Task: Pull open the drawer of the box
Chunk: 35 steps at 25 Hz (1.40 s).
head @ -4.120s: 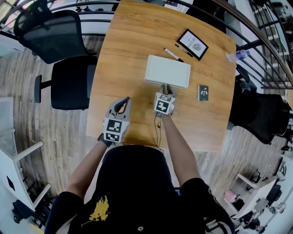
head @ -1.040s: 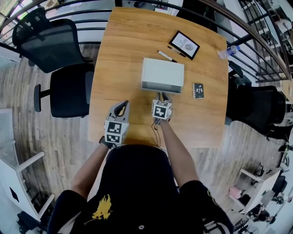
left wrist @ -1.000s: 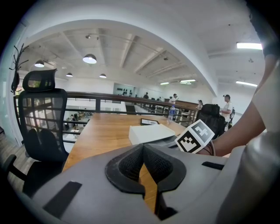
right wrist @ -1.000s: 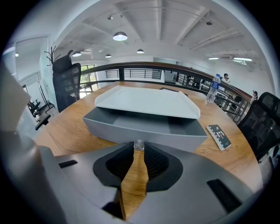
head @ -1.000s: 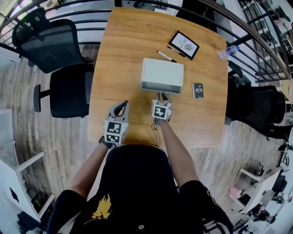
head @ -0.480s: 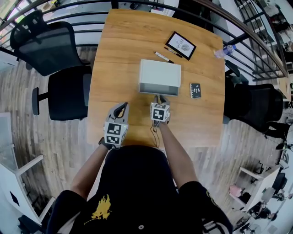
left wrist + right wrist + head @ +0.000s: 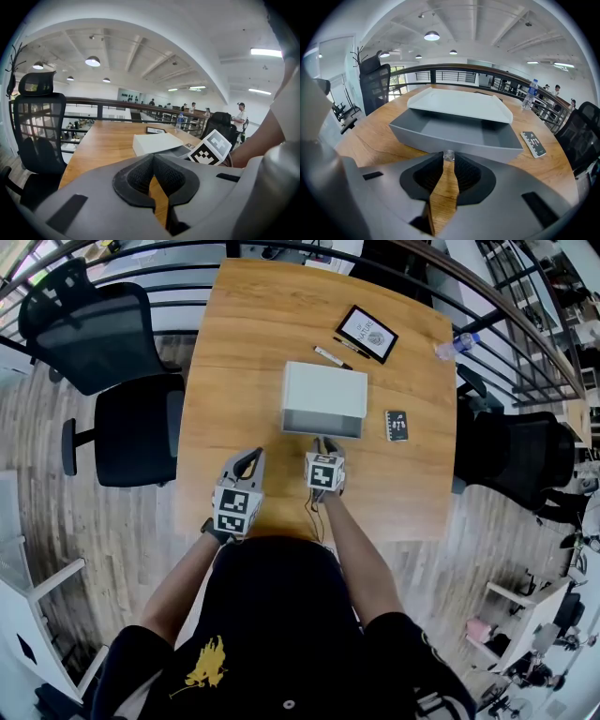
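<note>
Head view: the white box (image 7: 324,390) lies on the wooden table (image 7: 234,352), straight ahead of the right gripper (image 7: 323,442). Its grey drawer (image 7: 323,424) juts out toward those jaws, so the pull looks well under way. The right gripper lines up with the middle of the drawer front, probably to draw it out straight rather than skew it. The left gripper (image 7: 247,461) hangs off to the side, well short of the box and apart from it, seemingly parked because one hand suffices here.

Left gripper view: the jaw tips meet with nothing between them. Only bare tabletop shows through the slot behind the tips, and the box sits far ahead and a little right of them.

Right gripper view: the jaws are pinched narrowly on a small shiny knob (image 7: 448,155) at their very tips. The knob is fixed at the centre of the drawer's front wall (image 7: 454,140). Beyond the tips the drawer's hollow looks empty, and the white shell stands behind it. A small dark card (image 7: 533,143) lies on the table to the right of the jaws, clear of the drawer.
</note>
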Each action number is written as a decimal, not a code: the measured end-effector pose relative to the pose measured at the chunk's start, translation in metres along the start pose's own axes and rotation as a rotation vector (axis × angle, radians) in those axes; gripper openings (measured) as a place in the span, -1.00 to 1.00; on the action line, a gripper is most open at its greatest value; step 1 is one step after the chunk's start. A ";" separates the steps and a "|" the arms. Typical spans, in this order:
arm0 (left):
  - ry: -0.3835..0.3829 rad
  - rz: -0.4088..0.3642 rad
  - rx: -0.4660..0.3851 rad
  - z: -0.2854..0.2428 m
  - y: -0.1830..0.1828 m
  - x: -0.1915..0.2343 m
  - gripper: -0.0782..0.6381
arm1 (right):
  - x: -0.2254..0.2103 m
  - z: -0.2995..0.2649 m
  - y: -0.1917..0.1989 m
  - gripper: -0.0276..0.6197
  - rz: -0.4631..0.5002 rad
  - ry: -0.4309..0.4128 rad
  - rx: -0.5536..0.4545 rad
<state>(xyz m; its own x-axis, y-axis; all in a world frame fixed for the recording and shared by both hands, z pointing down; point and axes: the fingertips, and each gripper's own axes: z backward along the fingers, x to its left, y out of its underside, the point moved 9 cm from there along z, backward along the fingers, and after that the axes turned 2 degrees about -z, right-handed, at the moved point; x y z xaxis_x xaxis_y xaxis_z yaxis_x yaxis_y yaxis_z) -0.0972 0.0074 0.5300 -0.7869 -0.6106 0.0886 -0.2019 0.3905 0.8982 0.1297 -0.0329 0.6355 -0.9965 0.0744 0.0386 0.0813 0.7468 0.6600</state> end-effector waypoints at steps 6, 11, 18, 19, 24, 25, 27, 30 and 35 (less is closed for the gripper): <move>0.012 -0.004 0.000 -0.001 0.001 0.000 -0.74 | 0.001 0.003 0.003 -0.70 0.002 0.003 0.005; 0.020 -0.008 0.002 -0.001 0.002 -0.002 -0.74 | 0.001 0.005 0.008 -0.70 -0.003 0.003 0.009; 0.030 -0.012 0.003 0.000 0.002 -0.002 -0.74 | 0.004 0.010 0.012 -0.70 -0.011 0.004 0.015; 0.030 -0.011 0.002 0.000 0.003 -0.002 -0.74 | 0.004 0.010 0.013 -0.70 -0.011 0.004 0.015; 0.035 -0.011 0.005 0.002 0.005 -0.004 -0.74 | 0.005 0.015 0.018 -0.70 -0.013 0.004 0.020; 0.036 -0.010 0.005 0.002 0.006 -0.005 -0.74 | 0.005 0.016 0.019 -0.70 -0.014 0.005 0.021; 0.036 -0.009 0.002 0.003 0.006 -0.007 -0.74 | 0.004 0.018 0.021 -0.70 -0.016 0.005 0.023; 0.037 -0.009 -0.002 0.003 0.007 -0.008 -0.74 | 0.005 0.021 0.026 -0.70 -0.016 0.005 0.028; 0.041 -0.009 0.007 0.005 0.009 -0.008 -0.74 | 0.007 0.022 0.033 -0.70 -0.016 0.004 0.038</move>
<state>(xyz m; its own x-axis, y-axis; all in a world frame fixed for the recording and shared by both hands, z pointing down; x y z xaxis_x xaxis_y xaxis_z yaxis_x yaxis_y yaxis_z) -0.0957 0.0186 0.5354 -0.7604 -0.6419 0.0987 -0.2128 0.3898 0.8960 0.1257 0.0068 0.6412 -0.9978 0.0593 0.0311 0.0656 0.7724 0.6317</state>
